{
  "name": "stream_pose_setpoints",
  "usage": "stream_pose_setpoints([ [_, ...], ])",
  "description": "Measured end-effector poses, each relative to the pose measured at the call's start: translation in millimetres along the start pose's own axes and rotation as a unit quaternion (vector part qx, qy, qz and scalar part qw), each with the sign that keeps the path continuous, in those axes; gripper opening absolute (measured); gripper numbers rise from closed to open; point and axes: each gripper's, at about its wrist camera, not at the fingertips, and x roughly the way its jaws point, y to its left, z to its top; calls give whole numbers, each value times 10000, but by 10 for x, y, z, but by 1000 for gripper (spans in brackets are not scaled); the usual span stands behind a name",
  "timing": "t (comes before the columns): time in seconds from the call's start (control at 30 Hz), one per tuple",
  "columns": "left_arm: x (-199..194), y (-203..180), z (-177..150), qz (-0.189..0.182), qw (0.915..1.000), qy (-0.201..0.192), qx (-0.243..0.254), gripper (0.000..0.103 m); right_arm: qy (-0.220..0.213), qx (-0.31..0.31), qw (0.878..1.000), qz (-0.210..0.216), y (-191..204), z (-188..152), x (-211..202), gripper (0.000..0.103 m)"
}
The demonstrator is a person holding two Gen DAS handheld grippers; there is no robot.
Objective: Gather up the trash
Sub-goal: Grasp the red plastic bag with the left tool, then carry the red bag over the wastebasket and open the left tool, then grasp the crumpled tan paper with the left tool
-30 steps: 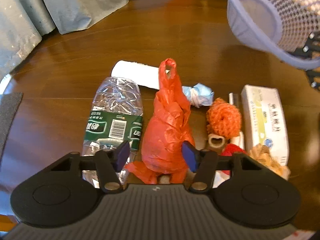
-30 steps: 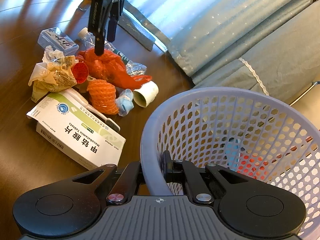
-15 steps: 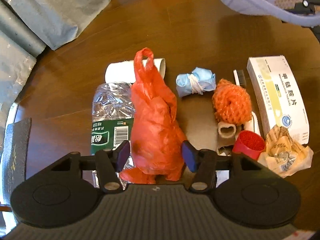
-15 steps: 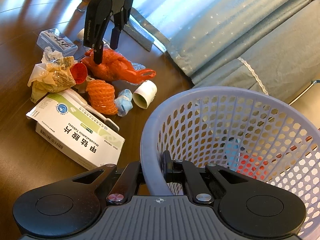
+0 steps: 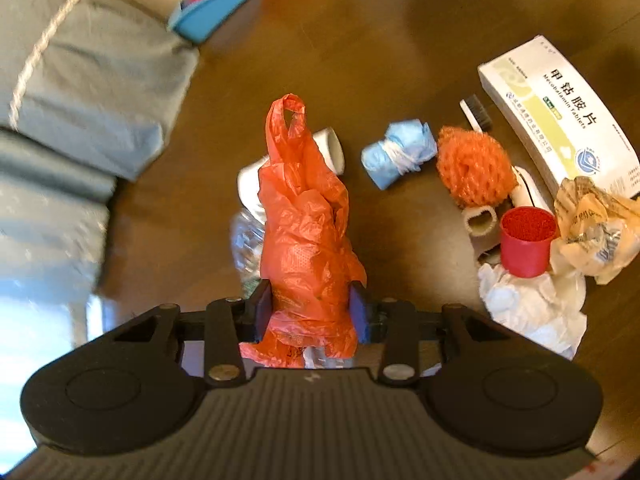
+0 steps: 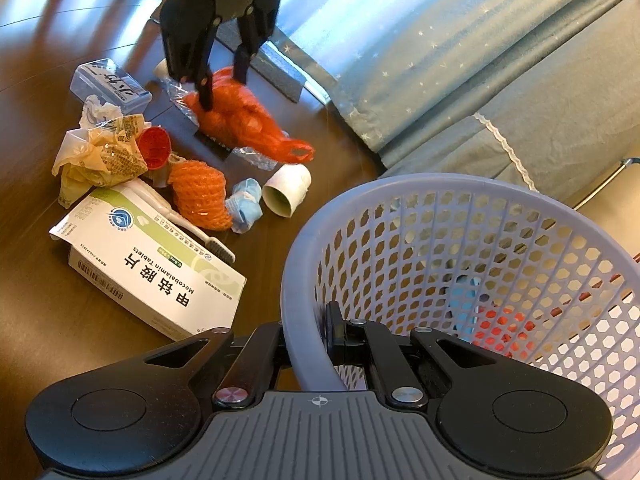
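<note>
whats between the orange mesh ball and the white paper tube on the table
A small blue wad tied with white string lies between the orange mesh ball and the white paper tube; both wrist views show it.

The orange bag (image 5: 310, 240) is covering most of the clear bottle (image 5: 245, 240) and part of the white tube (image 5: 332, 148) behind it. The basket (image 6: 460, 280) is running off the right wrist picture's edge, and what is lying inside is showing only as colours through the mesh. The curtain (image 5: 80, 100) is blurring.
</note>
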Motion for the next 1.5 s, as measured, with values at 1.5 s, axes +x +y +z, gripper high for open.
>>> stream_pose_setpoints([
  [1.5, -941, -19, 603, 325, 9498, -1843, 2507, 62, 183, 91, 9998, 28, -86, 92, 53, 1],
])
